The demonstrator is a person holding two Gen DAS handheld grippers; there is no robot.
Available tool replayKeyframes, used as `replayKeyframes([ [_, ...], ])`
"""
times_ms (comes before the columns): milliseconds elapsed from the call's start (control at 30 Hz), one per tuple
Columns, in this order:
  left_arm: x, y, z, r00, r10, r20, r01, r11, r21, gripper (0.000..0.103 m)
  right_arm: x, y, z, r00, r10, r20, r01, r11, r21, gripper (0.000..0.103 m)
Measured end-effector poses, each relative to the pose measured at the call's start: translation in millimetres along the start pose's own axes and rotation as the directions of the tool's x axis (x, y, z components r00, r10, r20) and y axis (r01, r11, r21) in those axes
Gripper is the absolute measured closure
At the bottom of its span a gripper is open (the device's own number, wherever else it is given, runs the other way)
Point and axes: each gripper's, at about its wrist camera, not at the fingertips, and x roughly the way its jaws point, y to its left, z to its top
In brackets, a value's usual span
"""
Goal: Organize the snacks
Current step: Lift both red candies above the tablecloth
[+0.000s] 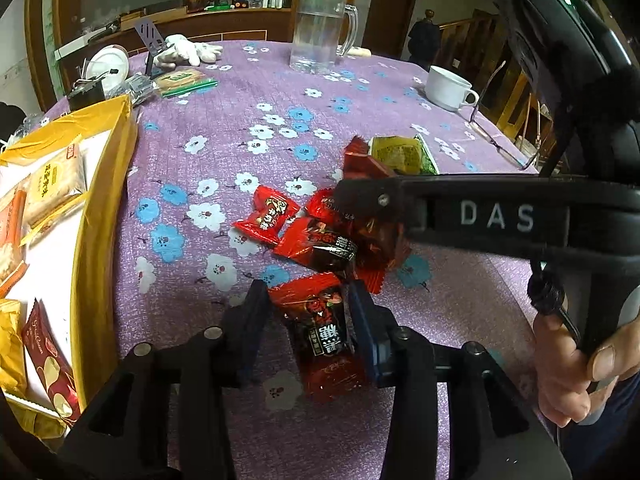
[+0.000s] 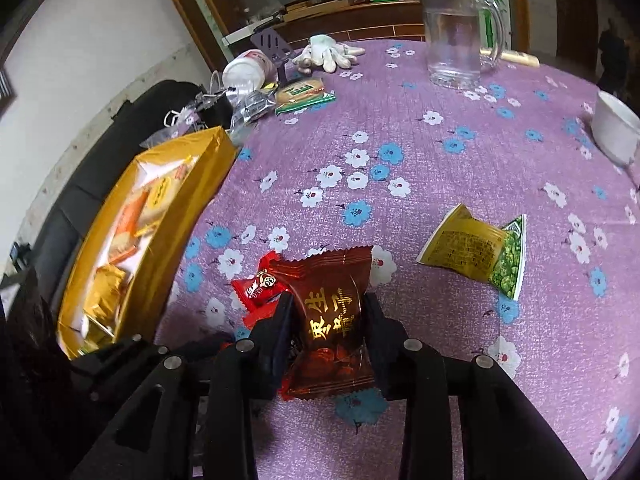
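Left hand-held gripper: closed most of the way around a red-and-black candy packet, both pads against its sides; whether the packet is lifted off the table I cannot tell.
Right hand-held gripper: narrowed onto a dark red jujube-snack packet, pinching its middle so the film bows between the pads.
Loose pile: more red candy packets lie heaped just beyond the left grasp, partly under the right tool; a small red candy touches the held red packet.
Green pea packet: lies apart on the cloth, to the right.
Yellow box: open at the table's left edge, already holding biscuits and wafers.
Slip risk: glossy film held at its puffy middle could squirt out if the pinch loosens during the carry.
Drag risk: lifting either packet may catch an overlapping neighbour and scatter the pile.
Collision risk: the two tools work close together and could knock each other heading for the box.
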Motion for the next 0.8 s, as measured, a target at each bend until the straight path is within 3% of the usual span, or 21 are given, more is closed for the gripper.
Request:
replayKeyframes([
  [67, -2.2, 3.2, -0.2, 1.0, -0.012, 0.009, 0.012, 1.0, -0.016, 0.073, -3.2, -1.5, 1.0, 1.0, -0.006, 0.016, 0.005, 1.0, 0.014, 0.072],
  [400, -14.6, 4.7, 0.3, 0.997, -0.028, 0.072, 0.03, 0.999, -0.032, 0.074, -28.8, 6.5, 4.1, 0.991, 0.025, 0.134, -0.026, 1.0, 0.005, 0.072],
  [800, -19.4, 8.3, 1.6, 0.995, -0.021, 0.099, 0.027, 0.998, -0.055, 0.074, -32.3, 12.0, 4.0, 0.987, 0.039, 0.155, -0.037, 0.999, -0.011, 0.073],
])
